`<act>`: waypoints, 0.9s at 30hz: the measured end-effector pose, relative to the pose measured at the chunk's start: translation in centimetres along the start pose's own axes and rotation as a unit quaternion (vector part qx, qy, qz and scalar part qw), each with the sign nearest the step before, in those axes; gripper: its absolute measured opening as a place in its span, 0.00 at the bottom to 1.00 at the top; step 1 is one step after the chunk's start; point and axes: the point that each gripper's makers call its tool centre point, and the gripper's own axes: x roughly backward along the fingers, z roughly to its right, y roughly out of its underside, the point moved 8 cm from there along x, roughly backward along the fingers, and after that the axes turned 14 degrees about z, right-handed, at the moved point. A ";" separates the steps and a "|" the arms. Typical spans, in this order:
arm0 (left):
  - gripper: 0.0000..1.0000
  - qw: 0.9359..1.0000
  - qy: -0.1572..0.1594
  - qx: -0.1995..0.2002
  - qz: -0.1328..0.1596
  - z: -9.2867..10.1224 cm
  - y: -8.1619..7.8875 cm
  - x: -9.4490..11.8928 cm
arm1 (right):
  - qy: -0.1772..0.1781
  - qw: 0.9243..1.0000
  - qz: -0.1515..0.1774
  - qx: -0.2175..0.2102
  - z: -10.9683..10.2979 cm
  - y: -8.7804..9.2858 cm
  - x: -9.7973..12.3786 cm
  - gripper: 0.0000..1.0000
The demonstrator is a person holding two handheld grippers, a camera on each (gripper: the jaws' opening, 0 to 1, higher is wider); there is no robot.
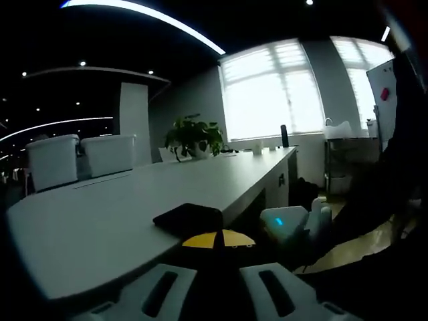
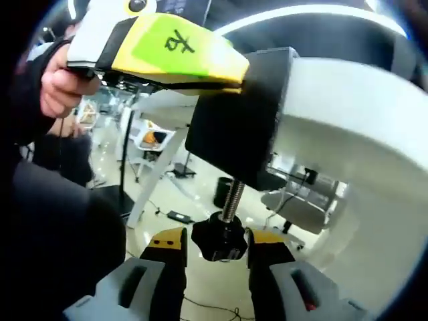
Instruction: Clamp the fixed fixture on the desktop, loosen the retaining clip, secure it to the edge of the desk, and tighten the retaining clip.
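The black clamp fixture point(image 1: 188, 218) sits over the near edge of the white desk point(image 1: 100, 214). My left gripper point(image 1: 217, 239) is shut on the fixture's near end, its yellow tips pressed together. From below, the fixture's body point(image 2: 241, 127) wraps the desk edge point(image 2: 354, 114), and a threaded screw point(image 2: 232, 197) hangs down to a black knob point(image 2: 219, 242). My right gripper point(image 2: 219, 246) is shut on that knob, a yellow-tipped jaw on each side. The left gripper point(image 2: 170, 47), with a yellow-green label, reaches the fixture from above, held by a hand point(image 2: 63, 83).
A potted plant point(image 1: 194, 137) and white chair backs point(image 1: 80, 157) stand at the desk's far side. The right gripper's body point(image 1: 287, 224) shows below the desk edge. Under the desk are table legs point(image 2: 150, 177), a dark bin point(image 2: 223, 190) and cables on the floor.
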 end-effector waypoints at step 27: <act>0.01 0.999 0.047 0.004 0.011 -0.9 -0.6 1.2 | 0.346 0.937 -0.041 -0.019 -3.4 -1.0 -0.6 0.48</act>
